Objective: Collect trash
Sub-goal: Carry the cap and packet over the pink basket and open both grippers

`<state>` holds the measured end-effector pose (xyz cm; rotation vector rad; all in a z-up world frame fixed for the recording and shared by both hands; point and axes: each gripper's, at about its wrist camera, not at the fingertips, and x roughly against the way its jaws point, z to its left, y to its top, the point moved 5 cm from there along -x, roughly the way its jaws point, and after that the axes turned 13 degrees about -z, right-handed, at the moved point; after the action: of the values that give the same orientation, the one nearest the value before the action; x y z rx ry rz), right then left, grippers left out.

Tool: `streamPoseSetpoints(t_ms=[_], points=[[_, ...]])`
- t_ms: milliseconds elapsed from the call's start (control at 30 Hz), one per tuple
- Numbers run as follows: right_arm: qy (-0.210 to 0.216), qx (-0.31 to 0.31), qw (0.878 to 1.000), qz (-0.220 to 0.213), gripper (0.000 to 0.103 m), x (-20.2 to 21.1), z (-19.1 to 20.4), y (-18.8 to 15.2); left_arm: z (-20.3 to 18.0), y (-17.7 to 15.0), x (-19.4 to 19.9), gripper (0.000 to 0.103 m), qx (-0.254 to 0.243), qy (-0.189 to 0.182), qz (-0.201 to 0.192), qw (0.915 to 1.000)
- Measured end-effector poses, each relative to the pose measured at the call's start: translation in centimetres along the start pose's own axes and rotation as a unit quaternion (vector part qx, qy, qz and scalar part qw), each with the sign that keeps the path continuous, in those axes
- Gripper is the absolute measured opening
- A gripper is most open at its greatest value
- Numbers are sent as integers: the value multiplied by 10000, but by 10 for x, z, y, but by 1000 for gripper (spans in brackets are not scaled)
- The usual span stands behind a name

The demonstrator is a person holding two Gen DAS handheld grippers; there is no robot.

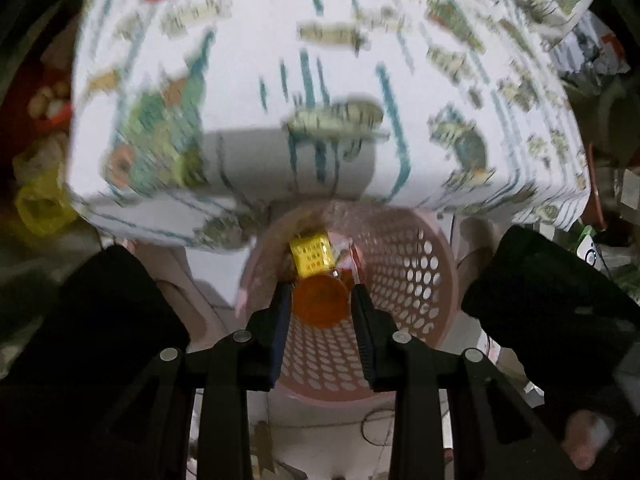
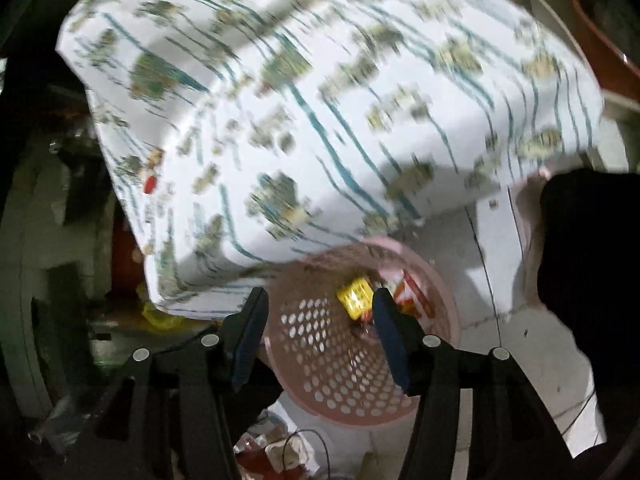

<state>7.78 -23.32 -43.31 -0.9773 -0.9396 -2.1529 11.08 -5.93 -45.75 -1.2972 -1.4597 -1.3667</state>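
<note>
Over the pink basket (image 1: 400,280), my left gripper (image 1: 322,300) is clamped on an orange lid (image 1: 320,300), ready to drop; next I must part the fingers. The lid is round, without a long axis, its face toward the camera. My right gripper (image 2: 320,308) hangs apart, empty.

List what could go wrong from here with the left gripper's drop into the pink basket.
1. The left gripper clamps an orange round piece over the pink basket; released off-centre, it may hit the rim and land on the floor.
2. The tablecloth edge overhangs the basket's far side and could snag a finger.
3. The open right gripper hovers over the same basket; the two could collide.
</note>
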Motion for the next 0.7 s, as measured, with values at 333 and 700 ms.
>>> streamPoseSetpoints(t_ms=[333, 700], points=[[285, 4, 9995, -116, 57, 12, 10, 13, -5, -22, -39, 81, -411, 501, 611, 9960], [258, 15, 9991, -344, 57, 25, 4, 20, -8, 6, 12, 81, -267, 379, -89, 9989]])
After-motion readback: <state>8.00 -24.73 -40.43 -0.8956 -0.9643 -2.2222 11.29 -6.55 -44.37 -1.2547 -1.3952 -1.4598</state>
